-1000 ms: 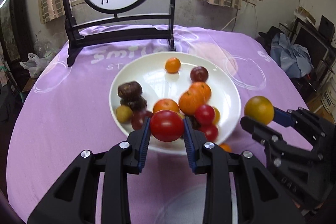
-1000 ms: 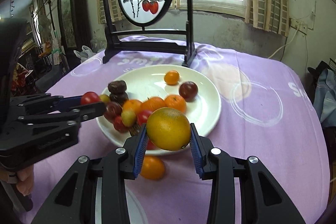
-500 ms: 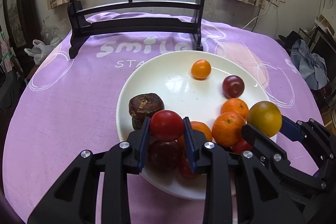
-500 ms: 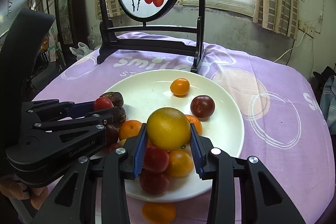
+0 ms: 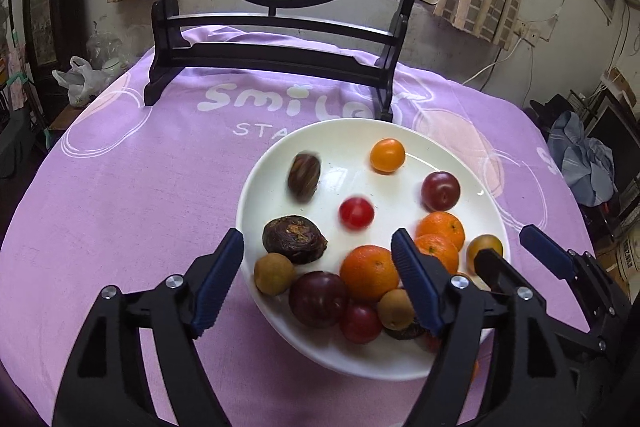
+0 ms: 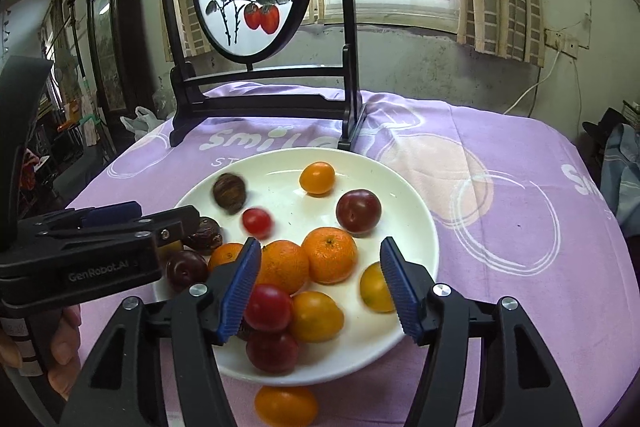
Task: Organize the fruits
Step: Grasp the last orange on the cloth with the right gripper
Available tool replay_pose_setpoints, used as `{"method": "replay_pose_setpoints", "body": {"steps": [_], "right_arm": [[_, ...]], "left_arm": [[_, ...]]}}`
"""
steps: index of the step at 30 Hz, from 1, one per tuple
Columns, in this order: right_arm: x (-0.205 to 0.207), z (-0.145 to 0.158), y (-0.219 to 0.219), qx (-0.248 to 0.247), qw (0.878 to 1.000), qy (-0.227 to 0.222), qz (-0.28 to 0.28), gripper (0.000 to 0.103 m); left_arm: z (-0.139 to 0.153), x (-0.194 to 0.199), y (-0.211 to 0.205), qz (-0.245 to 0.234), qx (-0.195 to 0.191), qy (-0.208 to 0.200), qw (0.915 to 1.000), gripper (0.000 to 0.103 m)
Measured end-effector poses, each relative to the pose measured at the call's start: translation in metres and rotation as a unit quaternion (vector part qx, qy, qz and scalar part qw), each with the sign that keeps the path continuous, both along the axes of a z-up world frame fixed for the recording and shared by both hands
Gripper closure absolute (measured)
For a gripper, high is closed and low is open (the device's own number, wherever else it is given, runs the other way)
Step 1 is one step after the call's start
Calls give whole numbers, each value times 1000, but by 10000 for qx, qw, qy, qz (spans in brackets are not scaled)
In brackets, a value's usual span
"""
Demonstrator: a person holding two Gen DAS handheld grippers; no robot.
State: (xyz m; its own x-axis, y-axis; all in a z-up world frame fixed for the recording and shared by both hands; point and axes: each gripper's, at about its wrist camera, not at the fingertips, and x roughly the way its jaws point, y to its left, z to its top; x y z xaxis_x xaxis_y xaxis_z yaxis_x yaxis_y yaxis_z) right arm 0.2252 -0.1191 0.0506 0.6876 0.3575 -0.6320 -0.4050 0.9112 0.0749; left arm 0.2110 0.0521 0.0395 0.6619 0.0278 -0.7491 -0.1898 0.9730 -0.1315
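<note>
While both grippers hang over the near side of the white plate (image 5: 256,187), each has its jaws spread wide with nothing between them: the left gripper (image 5: 318,277) and the right gripper (image 6: 320,285). On the plate, a small red tomato (image 5: 356,213) sits blurred near its middle, and a yellow fruit (image 6: 376,287) lies by its right rim. One orange fruit (image 6: 286,405) rests on the purple cloth (image 6: 520,187) just outside the plate's near rim.

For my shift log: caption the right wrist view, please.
Right gripper open over the plate of fruit, one orange left on the cloth.
</note>
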Motion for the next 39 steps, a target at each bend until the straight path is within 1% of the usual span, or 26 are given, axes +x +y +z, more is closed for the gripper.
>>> {"method": "replay_pose_setpoints", "body": {"steps": [6, 15, 18, 27, 32, 39], "right_arm": [[-10, 4, -17, 91, 9999, 29, -54, 41], [-37, 2, -56, 208, 9995, 129, -174, 39], [-50, -5, -72, 237, 9991, 225, -255, 35], [-80, -27, -103, 219, 9979, 488, -360, 35], [-85, -32, -110, 137, 9974, 556, -443, 34], [-87, -31, -109, 146, 9980, 529, -312, 34]], "left_arm": [[5, -15, -10, -123, 36, -18, 9999, 27], [2, -43, -29, -374, 113, 12, 9992, 26], [-2, -55, -39, -474, 141, 64, 9988, 25], [-22, -80, -72, -763, 187, 317, 9964, 25], [-35, -87, -88, -877, 258, 466, 9947, 25], [-48, -94, -103, -1027, 324, 560, 9926, 25]]}}
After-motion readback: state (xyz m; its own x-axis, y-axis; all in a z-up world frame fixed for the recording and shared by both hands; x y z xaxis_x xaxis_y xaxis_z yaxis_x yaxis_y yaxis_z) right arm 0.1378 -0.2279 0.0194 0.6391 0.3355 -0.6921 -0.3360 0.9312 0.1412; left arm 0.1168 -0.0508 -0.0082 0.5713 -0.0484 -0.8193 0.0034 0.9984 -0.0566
